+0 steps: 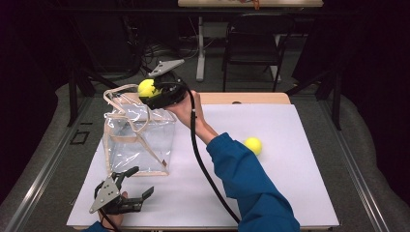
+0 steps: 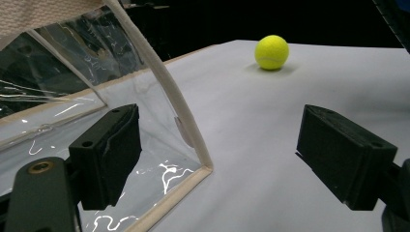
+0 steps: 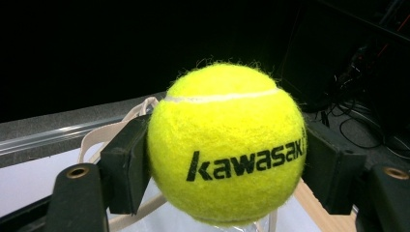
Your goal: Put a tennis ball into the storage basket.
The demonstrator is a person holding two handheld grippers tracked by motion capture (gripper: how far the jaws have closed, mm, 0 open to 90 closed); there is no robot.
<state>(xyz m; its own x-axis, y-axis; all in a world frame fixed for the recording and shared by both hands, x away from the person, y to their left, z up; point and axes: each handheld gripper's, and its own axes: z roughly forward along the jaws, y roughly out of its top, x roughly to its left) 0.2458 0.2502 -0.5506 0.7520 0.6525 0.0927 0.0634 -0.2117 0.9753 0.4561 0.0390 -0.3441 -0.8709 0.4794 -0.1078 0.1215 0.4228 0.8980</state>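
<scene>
A yellow tennis ball (image 1: 146,88) (image 3: 227,145) sits clamped between the jaws of my right gripper (image 1: 151,93) (image 3: 226,166), held in the air over the far top edge of a clear plastic bag (image 1: 138,137) with beige trim and handles. A second tennis ball (image 1: 253,145) (image 2: 271,52) lies on the white table sheet to the right of the blue sleeve. My left gripper (image 1: 138,181) (image 2: 220,157) rests low near the table's front left, jaws wide apart and empty, just in front of the bag's near corner (image 2: 200,169).
The white sheet (image 1: 290,183) covers the table, with a strip of wood (image 1: 251,98) at the far edge. The right gripper's black cable (image 1: 203,164) trails across the sheet. A dark chair (image 1: 254,43) and a table leg stand behind the table.
</scene>
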